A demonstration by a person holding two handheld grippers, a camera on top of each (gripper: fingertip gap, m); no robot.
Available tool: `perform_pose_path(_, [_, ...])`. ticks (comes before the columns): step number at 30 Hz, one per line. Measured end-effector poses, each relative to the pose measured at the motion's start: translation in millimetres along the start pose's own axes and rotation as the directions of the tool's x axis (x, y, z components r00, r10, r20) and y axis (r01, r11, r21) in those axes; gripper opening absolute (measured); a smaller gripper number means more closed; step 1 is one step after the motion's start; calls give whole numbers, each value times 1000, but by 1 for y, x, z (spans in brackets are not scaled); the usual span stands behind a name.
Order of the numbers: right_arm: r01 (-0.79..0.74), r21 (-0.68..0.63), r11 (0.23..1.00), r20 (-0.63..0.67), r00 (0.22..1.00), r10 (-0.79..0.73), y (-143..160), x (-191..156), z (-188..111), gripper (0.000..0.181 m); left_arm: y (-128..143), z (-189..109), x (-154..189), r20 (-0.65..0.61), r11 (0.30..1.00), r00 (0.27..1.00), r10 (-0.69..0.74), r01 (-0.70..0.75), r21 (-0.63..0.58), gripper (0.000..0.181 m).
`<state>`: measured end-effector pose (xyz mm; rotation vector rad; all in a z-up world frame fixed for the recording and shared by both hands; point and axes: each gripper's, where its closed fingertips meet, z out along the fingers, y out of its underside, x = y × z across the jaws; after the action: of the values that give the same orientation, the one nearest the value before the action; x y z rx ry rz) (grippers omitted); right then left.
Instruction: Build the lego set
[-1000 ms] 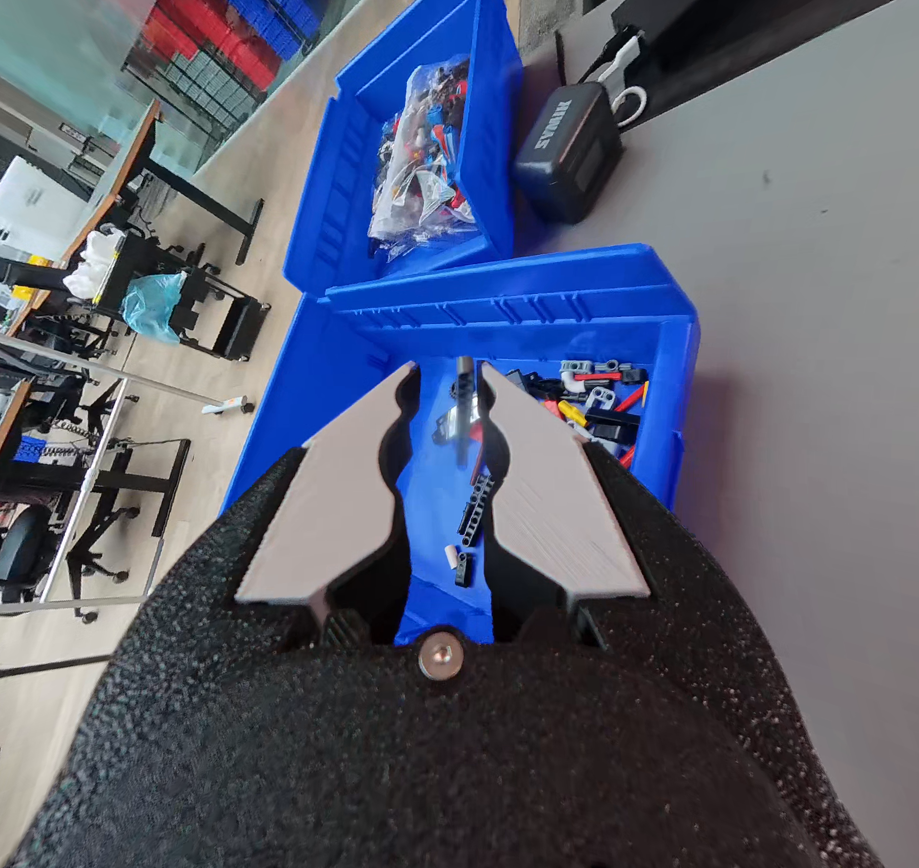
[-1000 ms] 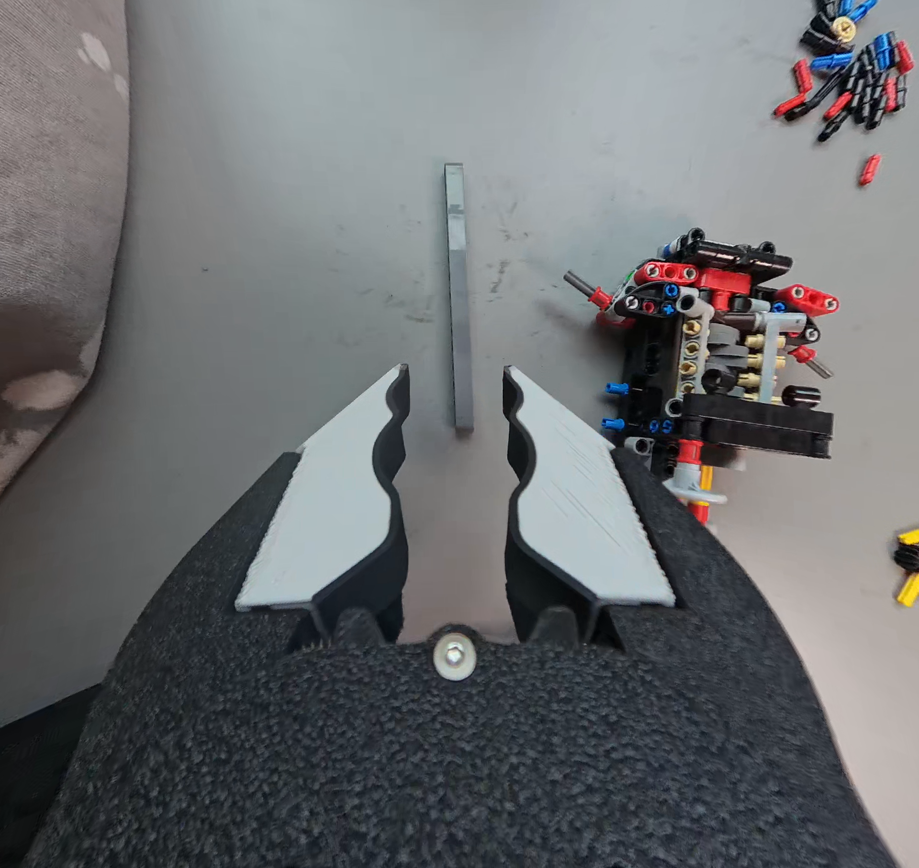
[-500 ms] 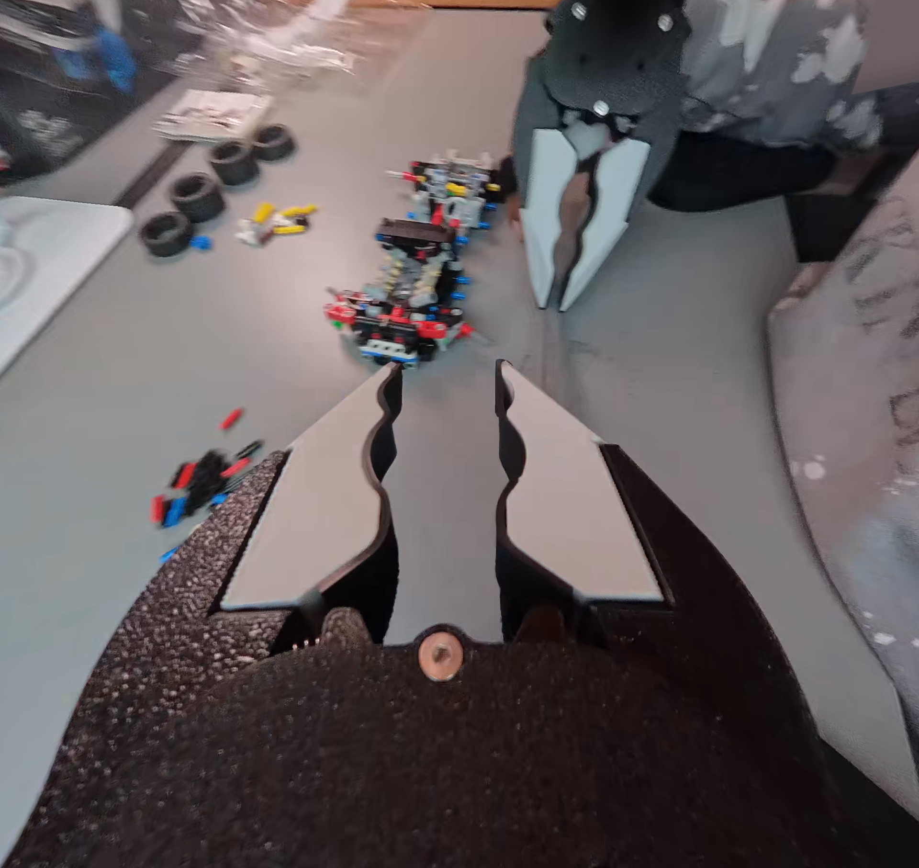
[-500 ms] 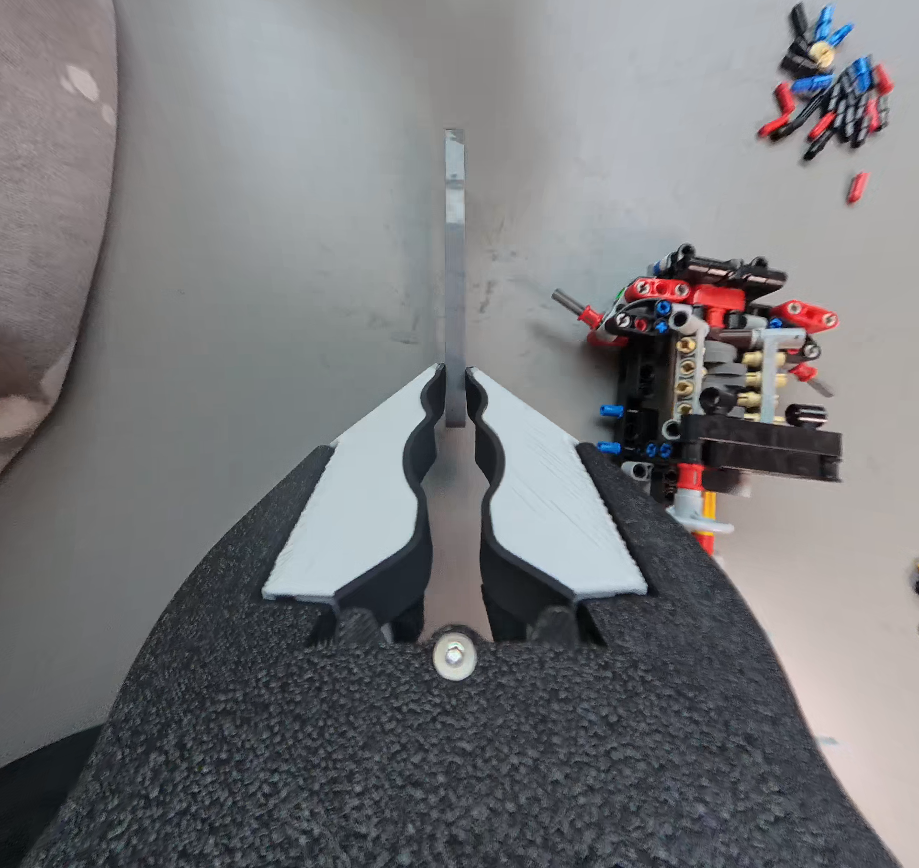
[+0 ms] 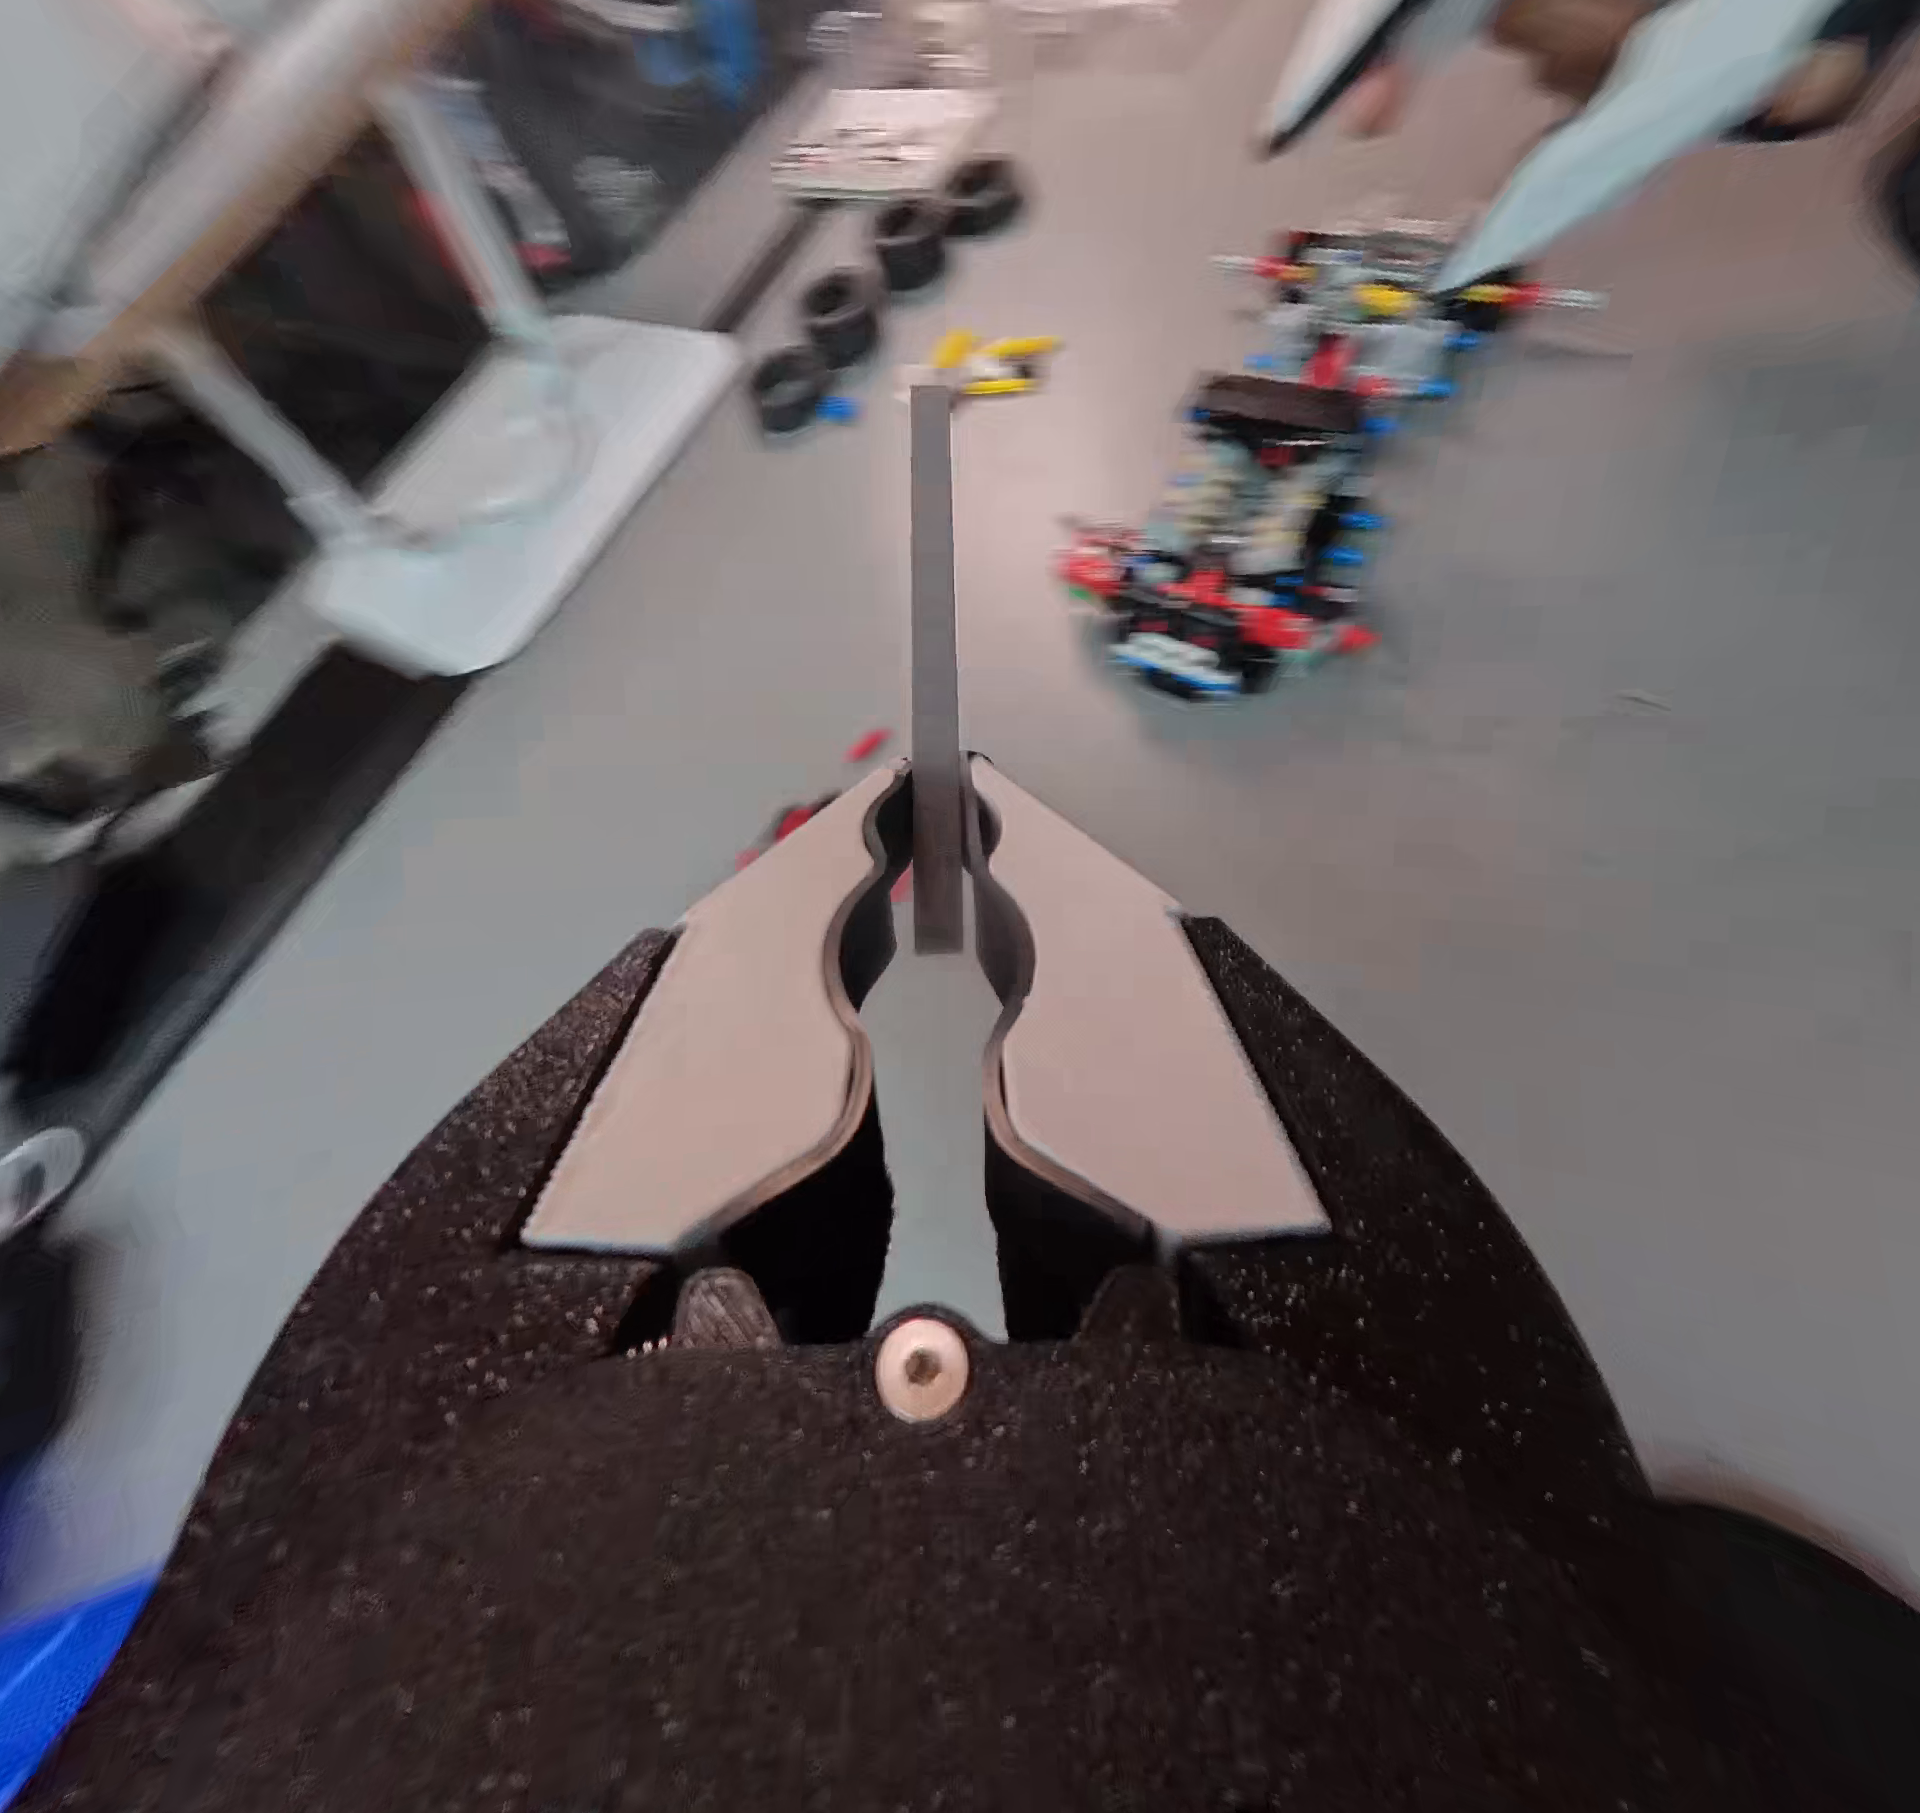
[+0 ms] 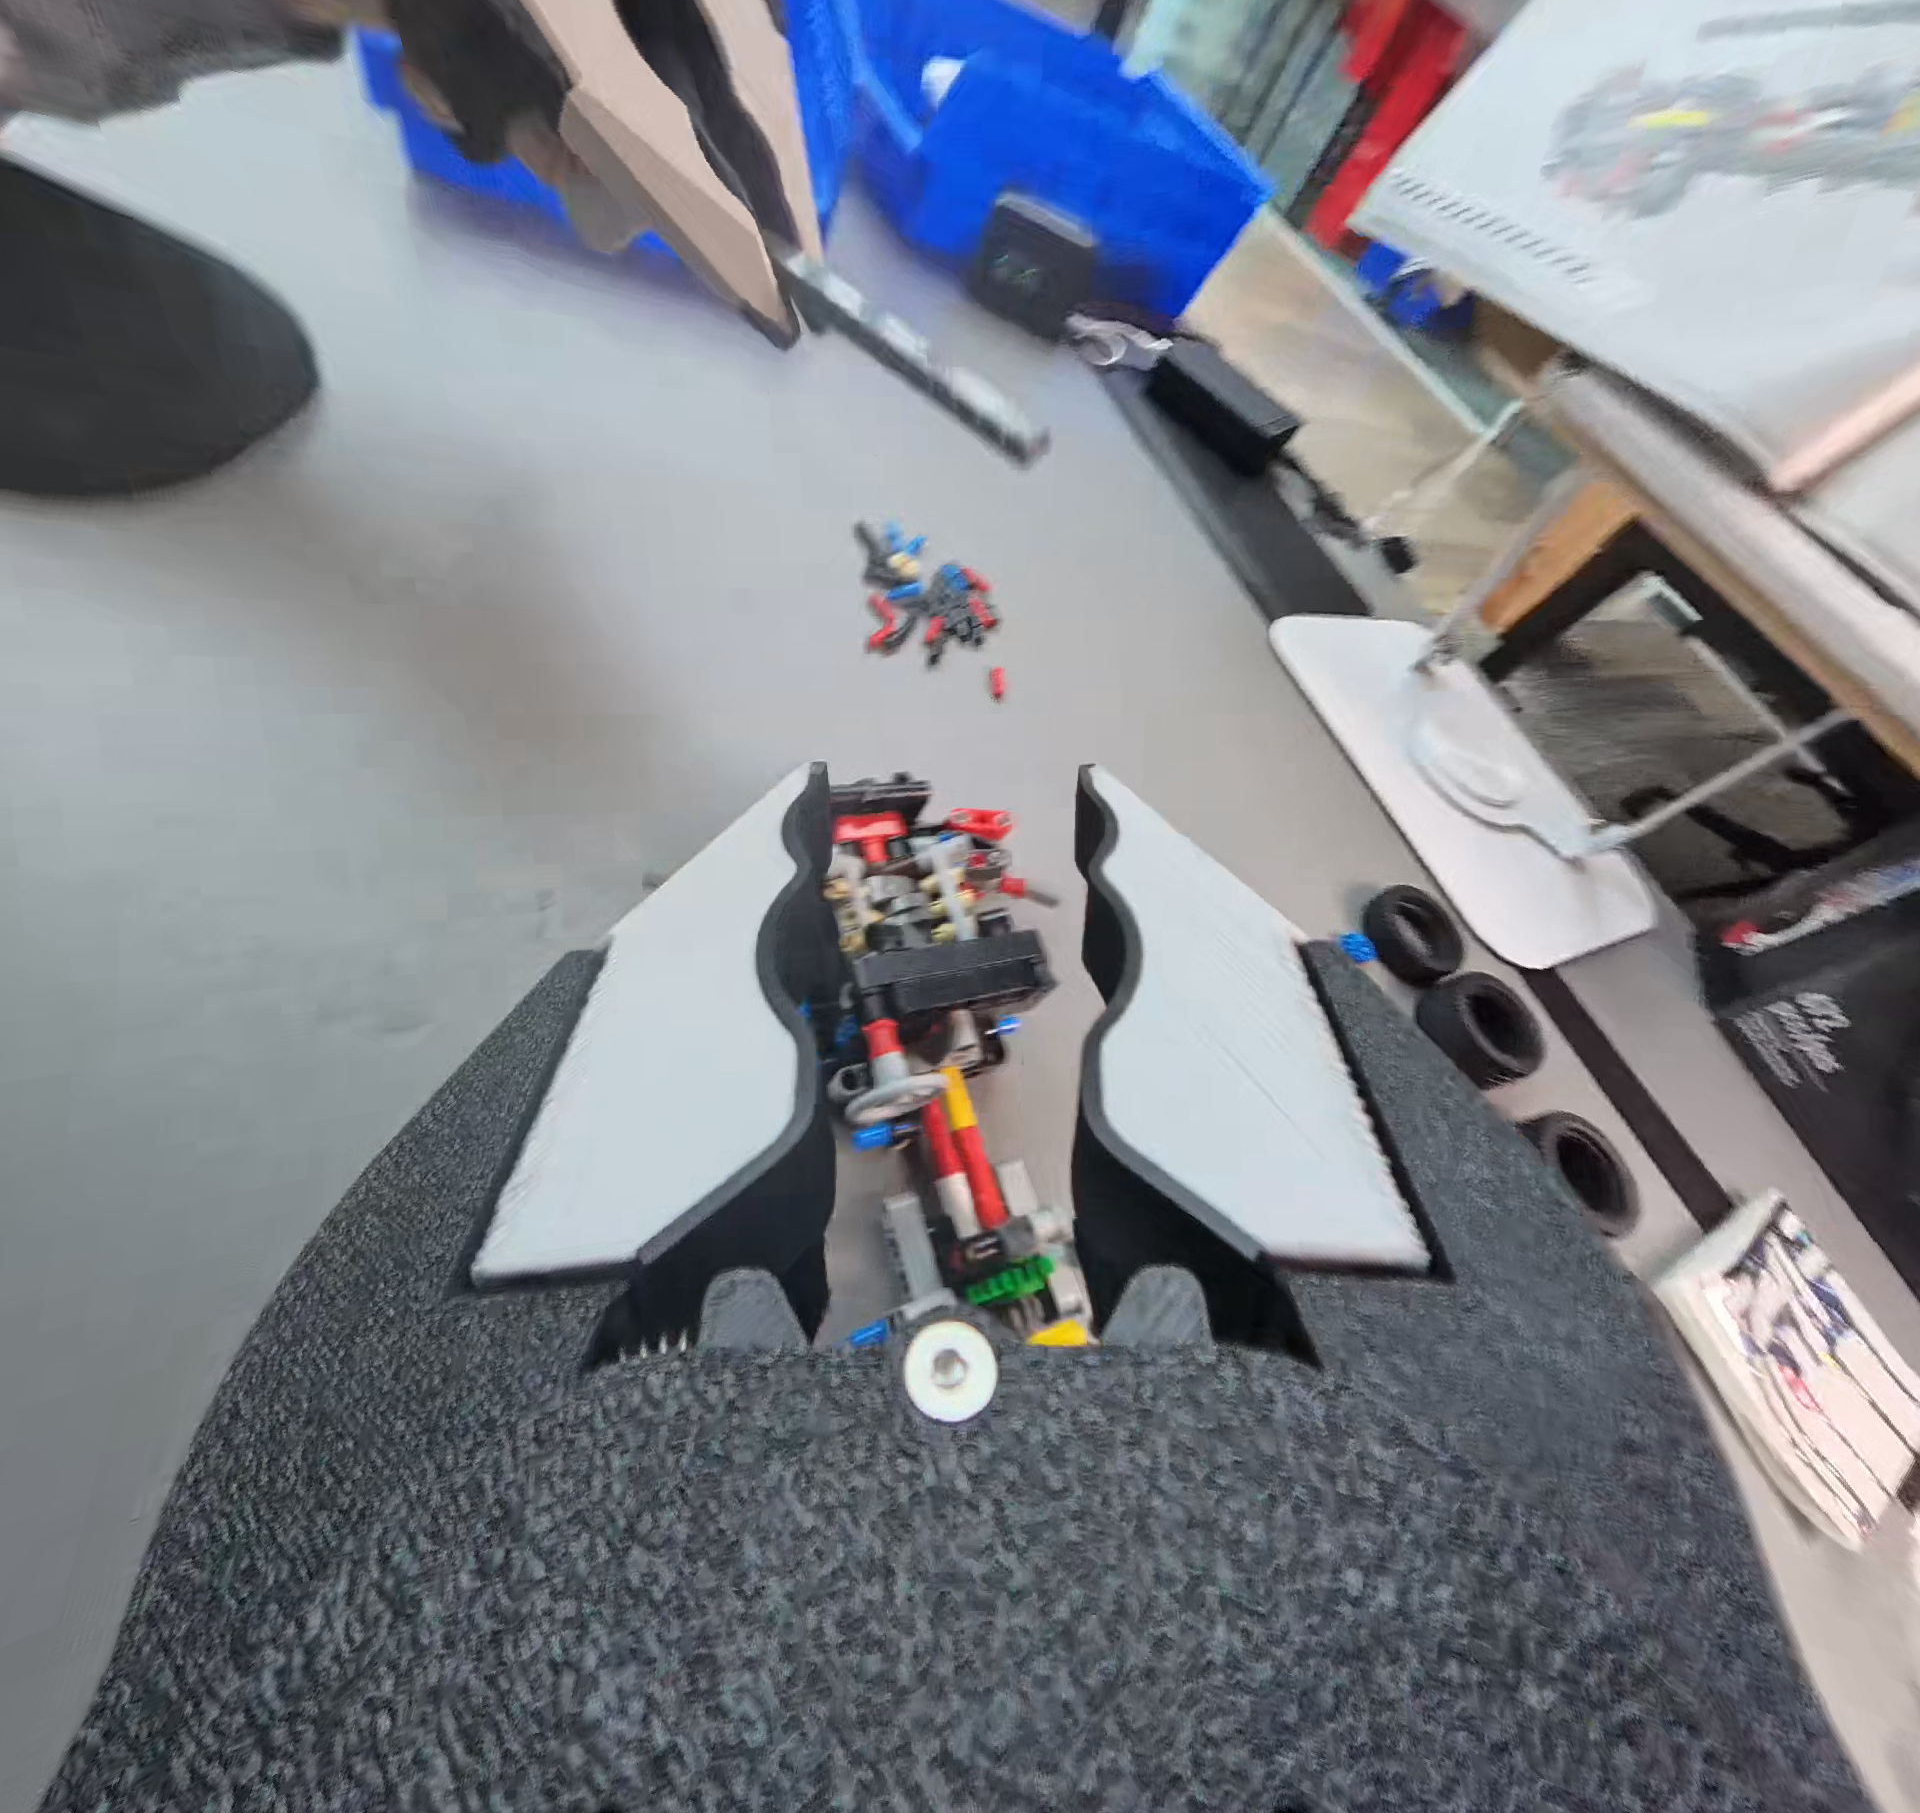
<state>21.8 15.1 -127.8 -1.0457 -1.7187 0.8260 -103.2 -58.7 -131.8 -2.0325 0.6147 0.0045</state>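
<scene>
My left gripper (image 5: 935, 771) is shut on one end of a long grey beam (image 5: 933, 568) that sticks out forward above the grey table. The part-built lego chassis (image 5: 1247, 537), black with red, blue and yellow parts, lies ahead to the right. My right gripper (image 6: 951, 776) is open and empty, with the chassis (image 6: 935, 963) lying between and below its fingers. The right wrist view also shows the left gripper (image 6: 717, 132) at the top left holding the beam (image 6: 914, 361). The right gripper (image 5: 1558, 70) shows blurred at the top right of the left wrist view.
A pile of small red, blue and black pins (image 6: 925, 589) lies beyond the chassis. Black tyres (image 6: 1486, 1025) and a booklet (image 6: 1818, 1348) lie to the right, by a white stand base (image 6: 1455, 776). Blue bins (image 6: 1039, 132) and a black box (image 6: 1029, 262) stand at the far end. The gap from one gripper's tips to the other's is roughly 15 centimetres.
The right gripper shut on the beam, then let go, opened and moved over the chassis. The left gripper swung from the blue bin to the table and now holds the beam.
</scene>
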Motion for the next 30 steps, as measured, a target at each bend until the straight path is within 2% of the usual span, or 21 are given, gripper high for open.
perform_pose_path(1, [-40, 37, 999, -52, 998, 41, -5, 16, -6, 45, 6, -20, -45, 201, 999, 979, -41, 41, 1, 8])
perform_pose_path(3, [-118, 51, 992, -105, 987, 123, -2, 39, -16, 47, 36, -78, -121, 560, 991, 826, -62, 119, -66, 8])
perform_pose_path(5, [-145, 31, 989, -180, 973, 148, 10, 59, -23, 46, 83, -141, -165, 776, 945, 630, -14, 262, -195, 8])
perform_pose_path(6, [-146, 16, 989, -211, 966, 146, 18, 67, -24, 47, 107, -166, -174, 830, 906, 557, 5, 349, -239, 8])
perform_pose_path(7, [-150, 4, 989, -239, 960, 147, 24, 73, -26, 46, 128, -183, -178, 856, 864, 518, 1, 430, -261, 7])
perform_pose_path(9, [-173, -12, 985, -257, 952, 165, 35, 79, -25, 46, 157, -198, -178, 873, 808, 487, -14, 521, -277, 17])
perform_pose_path(10, [-188, -18, 982, -244, 953, 178, 38, 78, -24, 47, 164, -199, -177, 873, 795, 488, -19, 537, -283, 22])
perform_pose_path(12, [-205, -22, 978, -212, 957, 196, 41, 75, -21, 46, 162, -194, -177, 869, 815, 493, -31, 516, -264, 31])
perform_pose_path(13, [-208, -27, 978, -187, 962, 199, 41, 70, -19, 46, 156, -190, -178, 867, 835, 496, -38, 493, -246, 25])
perform_pose_path(14, [-207, -33, 978, -163, 966, 199, 42, 66, -18, 48, 148, -186, -178, 862, 856, 504, -44, 464, -228, 27])
perform_pose_path(17, [-194, -36, 980, -125, 974, 188, 42, 57, -14, 51, 113, -162, -173, 818, 932, 570, -81, 333, -139, 31])
perform_pose_path(20, [-205, -47, 978, -85, 976, 200, 44, 48, -9, 55, 69, -128, -152, 701, 977, 693, -170, 213, 27, 36])
perform_pose_path(24, [-204, -41, 978, -78, 977, 200, 43, 44, -4, 55, 17, -93, -121, 500, 940, 810, -305, 174, 293, 45])
perform_pose_path(27, [-220, -12, 975, -94, 971, 218, 39, 50, -2, 55, -1, -74, -120, 441, 924, 839, -318, 170, 343, 52])
perform_pose_path(30, [-271, 56, 961, -132, 952, 276, 26, 69, 5, 47, -19, -57, -137, 426, 917, 849, -313, 154, 367, 57])
